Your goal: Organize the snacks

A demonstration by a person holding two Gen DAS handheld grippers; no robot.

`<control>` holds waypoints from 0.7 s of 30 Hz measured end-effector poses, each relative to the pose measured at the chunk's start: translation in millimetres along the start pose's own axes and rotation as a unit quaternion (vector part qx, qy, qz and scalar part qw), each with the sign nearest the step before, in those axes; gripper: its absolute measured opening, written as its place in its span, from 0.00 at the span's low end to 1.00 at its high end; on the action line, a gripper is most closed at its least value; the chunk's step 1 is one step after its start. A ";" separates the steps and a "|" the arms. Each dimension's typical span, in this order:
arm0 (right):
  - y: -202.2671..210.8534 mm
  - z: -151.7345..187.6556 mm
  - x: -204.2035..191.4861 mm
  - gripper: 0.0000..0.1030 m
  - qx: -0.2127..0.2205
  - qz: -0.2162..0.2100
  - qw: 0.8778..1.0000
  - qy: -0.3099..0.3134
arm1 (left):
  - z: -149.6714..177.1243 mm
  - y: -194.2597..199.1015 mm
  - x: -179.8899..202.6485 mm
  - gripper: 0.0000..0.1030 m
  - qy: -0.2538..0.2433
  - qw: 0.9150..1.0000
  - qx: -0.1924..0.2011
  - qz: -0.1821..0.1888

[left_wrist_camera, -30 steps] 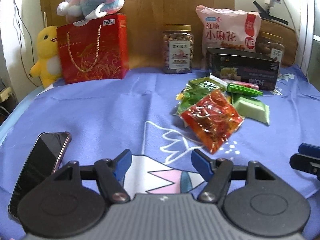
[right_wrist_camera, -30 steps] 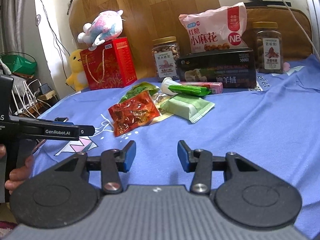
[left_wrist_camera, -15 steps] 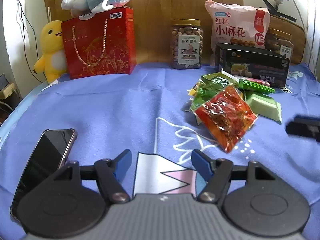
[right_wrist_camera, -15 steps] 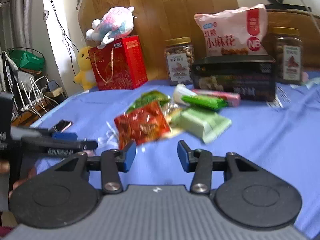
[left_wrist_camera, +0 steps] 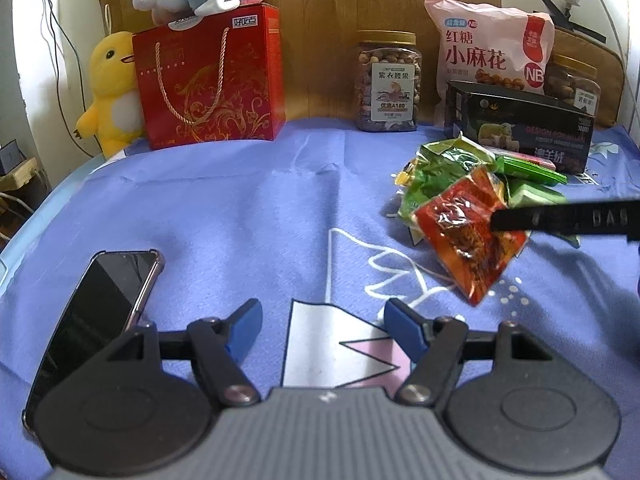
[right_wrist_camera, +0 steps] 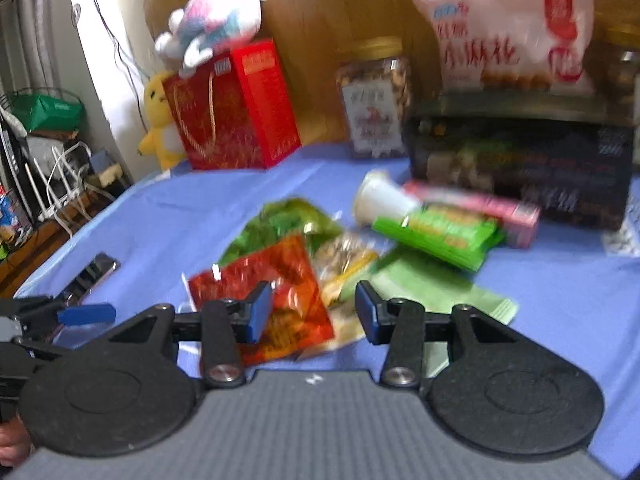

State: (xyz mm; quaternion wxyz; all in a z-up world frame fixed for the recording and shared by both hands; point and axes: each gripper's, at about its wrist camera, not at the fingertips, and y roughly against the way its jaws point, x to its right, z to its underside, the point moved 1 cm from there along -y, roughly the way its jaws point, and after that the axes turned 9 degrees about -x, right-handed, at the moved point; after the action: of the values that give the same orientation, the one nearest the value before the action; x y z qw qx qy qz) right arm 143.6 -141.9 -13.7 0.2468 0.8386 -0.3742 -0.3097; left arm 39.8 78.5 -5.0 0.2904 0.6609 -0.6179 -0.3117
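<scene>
- Right wrist view: right gripper (right_wrist_camera: 314, 312) hovers over the red packet (right_wrist_camera: 264, 300), jaws apart and just narrowing, pinching nothing.
- Red packet lies on the blue cloth (left_wrist_camera: 240, 216) atop the snack pile (right_wrist_camera: 400, 240).
- Left gripper (left_wrist_camera: 322, 330) spread, empty, beside a phone (left_wrist_camera: 100, 312).

The left claw (left_wrist_camera: 322, 330) points downward, jaws apart, holding nothing. To its right, the right claw (right_wrist_camera: 314, 312) has just been closing slightly, jaws still apart, gripping nothing.
</scene>
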 end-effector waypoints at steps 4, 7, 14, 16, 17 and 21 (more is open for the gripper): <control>3.9 13.5 -14.6 0.15 -0.017 -0.010 1.000 0.023 | -0.5 -1.5 -0.3 0.68 0.001 1.000 -0.001 -0.002; 14.7 26.3 -26.1 0.15 -0.020 -0.032 0.999 0.030 | -0.2 -2.0 -0.5 0.68 0.002 1.000 -0.002 -0.004; 30.5 38.7 -30.2 0.22 -0.009 -0.045 0.999 0.010 | 0.5 1.7 -3.3 0.69 0.007 1.000 0.002 -0.004; 33.7 37.1 -27.7 0.29 0.002 -0.040 0.999 0.001 | 0.8 3.0 -4.9 0.69 0.011 1.000 0.003 -0.002; 34.8 36.7 -26.6 0.35 0.006 -0.039 0.999 -0.004 | 1.0 3.3 -5.6 0.69 0.012 1.000 0.003 -0.001; 32.9 35.8 -22.5 0.35 0.008 -0.036 0.999 -0.013 | 2.5 3.7 -7.1 0.70 0.016 1.000 0.003 0.001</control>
State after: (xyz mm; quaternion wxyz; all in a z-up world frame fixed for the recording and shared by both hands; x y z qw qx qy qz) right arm 90.8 -150.5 -9.6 0.2242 0.8495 -0.3488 -0.3262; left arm 35.3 85.3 -3.4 0.2986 0.6657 -0.6149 -0.2991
